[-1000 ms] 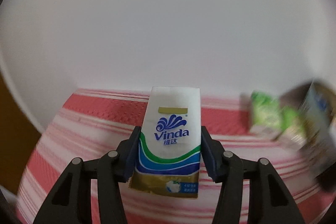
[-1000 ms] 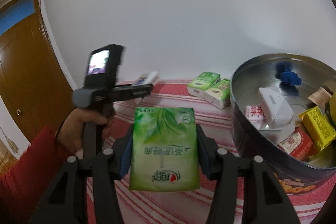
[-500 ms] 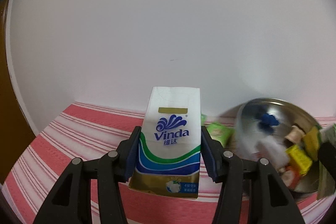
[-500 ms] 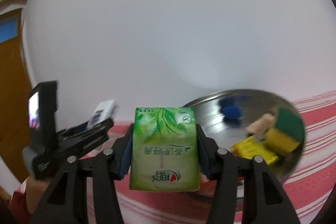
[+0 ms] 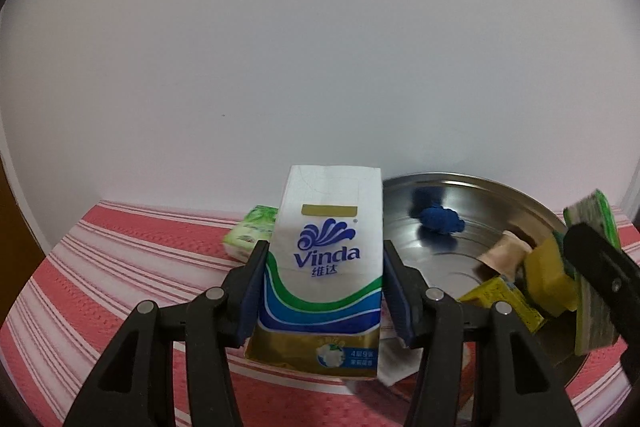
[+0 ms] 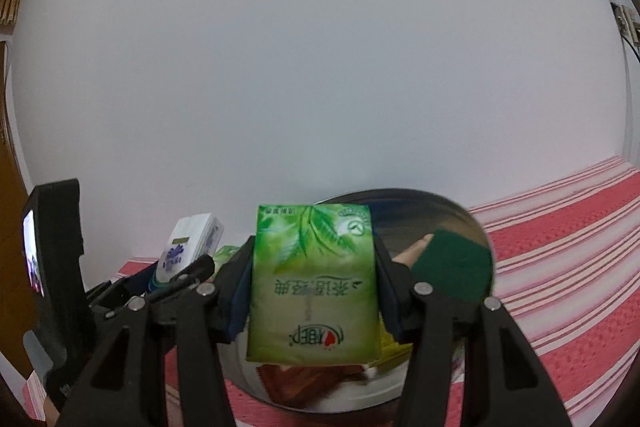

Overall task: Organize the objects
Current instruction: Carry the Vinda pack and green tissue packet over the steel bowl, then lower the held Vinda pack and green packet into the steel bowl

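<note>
My left gripper (image 5: 323, 291) is shut on a white Vinda tissue pack (image 5: 324, 247) with blue and green waves, held upright just left of a round metal tin (image 5: 472, 211). My right gripper (image 6: 314, 291) is shut on a green tissue pack (image 6: 314, 287) held over the near rim of that tin (image 6: 460, 223). The left gripper with its white pack (image 6: 188, 247) shows at the left of the right wrist view. The right gripper's green pack (image 5: 596, 271) shows at the right edge of the left wrist view.
The tin holds a blue lump (image 5: 440, 221), yellow packets (image 5: 504, 301), a yellow and green sponge (image 5: 552, 279) and a tan packet (image 5: 504, 255). More green tissue packs (image 5: 252, 235) lie on the red striped cloth (image 5: 120, 267) by the white wall. A wooden door (image 6: 12, 247) stands left.
Both grippers swung right toward the tin, each keeping its pack. The tin came into the left wrist view, and it now lies straight ahead under the green pack in the right wrist view.
</note>
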Motion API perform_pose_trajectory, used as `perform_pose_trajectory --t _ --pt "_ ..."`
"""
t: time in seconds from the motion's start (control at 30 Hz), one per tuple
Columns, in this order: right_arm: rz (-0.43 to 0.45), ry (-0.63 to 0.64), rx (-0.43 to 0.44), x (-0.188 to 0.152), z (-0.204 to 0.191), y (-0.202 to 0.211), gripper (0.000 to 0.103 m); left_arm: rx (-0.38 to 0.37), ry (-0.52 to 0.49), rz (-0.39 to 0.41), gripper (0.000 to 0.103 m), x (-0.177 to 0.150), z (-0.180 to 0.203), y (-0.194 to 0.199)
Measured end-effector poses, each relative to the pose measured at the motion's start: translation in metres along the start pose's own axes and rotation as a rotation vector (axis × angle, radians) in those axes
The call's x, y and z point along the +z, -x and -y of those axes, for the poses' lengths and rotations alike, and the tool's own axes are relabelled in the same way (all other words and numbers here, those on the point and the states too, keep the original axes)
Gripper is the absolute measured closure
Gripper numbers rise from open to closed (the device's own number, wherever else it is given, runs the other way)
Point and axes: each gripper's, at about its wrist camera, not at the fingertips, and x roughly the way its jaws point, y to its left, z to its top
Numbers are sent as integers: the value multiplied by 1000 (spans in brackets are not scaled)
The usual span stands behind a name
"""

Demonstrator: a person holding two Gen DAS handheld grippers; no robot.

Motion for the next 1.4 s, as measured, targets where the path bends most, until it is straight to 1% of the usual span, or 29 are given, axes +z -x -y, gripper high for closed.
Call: perform_pose_trajectory --t 0.27,0.47,0.63,0.77,0.8,0.83,0.9,0.97,1.2,1.27,1.3,1.4 --pt "-4 -39 -34 6 24 -11 50 -19 -16 1 47 -2 21 -3" --pt "-23 -21 -38 6 23 -22 50 -33 -19 -2 47 -8 22 -1" --pt "-20 -18 -47 9 26 -27 50 -48 -1 11 47 -9 19 7" --pt "-16 -10 -59 11 28 -30 50 -46 -2 30 47 -9 18 14" --pt "-9 2 -69 13 28 -30 50 -47 0 34 47 -9 18 15" --pt "0 16 -76 9 21 -17 50 -50 3 38 47 -8 18 16" --pt "34 57 -107 13 19 -10 50 -61 7 46 47 -8 20 18" --pt "61 75 -128 15 24 1 50 -69 -1 56 47 -9 23 21" --pt "115 102 -208 26 49 12 50 -83 -20 65 47 -11 33 24" --pt "118 107 -230 26 60 19 50 -91 -14 69 47 -11 33 26" --pt "113 101 -235 29 64 12 50 -95 -10 72 47 -10 34 27" --pt "81 43 -217 31 78 7 50 -110 -16 66 47 -8 39 24"
